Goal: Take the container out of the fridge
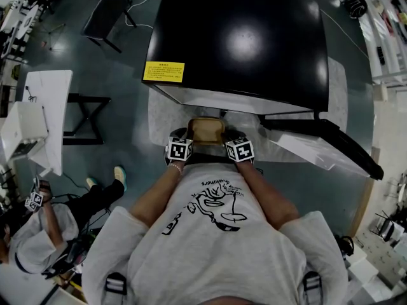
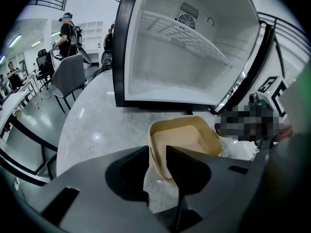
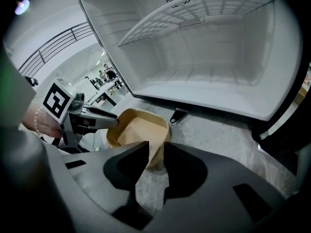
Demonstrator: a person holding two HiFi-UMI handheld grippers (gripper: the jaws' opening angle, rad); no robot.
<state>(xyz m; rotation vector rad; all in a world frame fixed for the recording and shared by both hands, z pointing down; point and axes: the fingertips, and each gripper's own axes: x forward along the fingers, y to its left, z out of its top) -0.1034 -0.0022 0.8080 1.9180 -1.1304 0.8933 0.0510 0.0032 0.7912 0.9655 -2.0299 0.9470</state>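
Observation:
A tan, square, empty container [image 1: 206, 131] [image 2: 184, 137] [image 3: 138, 125] stands on the marble table [image 1: 162, 116] just in front of the open, empty fridge [image 1: 238, 37] [image 2: 194, 57] [image 3: 204, 57]. My left gripper [image 1: 186, 134] [image 2: 158, 152] straddles the container's left wall; its jaws stand apart with a gap showing beside the wall. On the opposite side my right gripper [image 1: 227, 135] [image 3: 156, 147] does the same at the right wall, jaws apart and not pressing. The right gripper view also shows the left gripper [image 3: 87, 118] at the far rim.
The fridge door [image 1: 331, 142] hangs open to the right, over the table's edge. A wire shelf [image 3: 194, 13] sits high inside the fridge. A person [image 1: 38, 234] sits at lower left by a white table [image 1: 44, 113]. A chair [image 1: 108, 11] stands behind.

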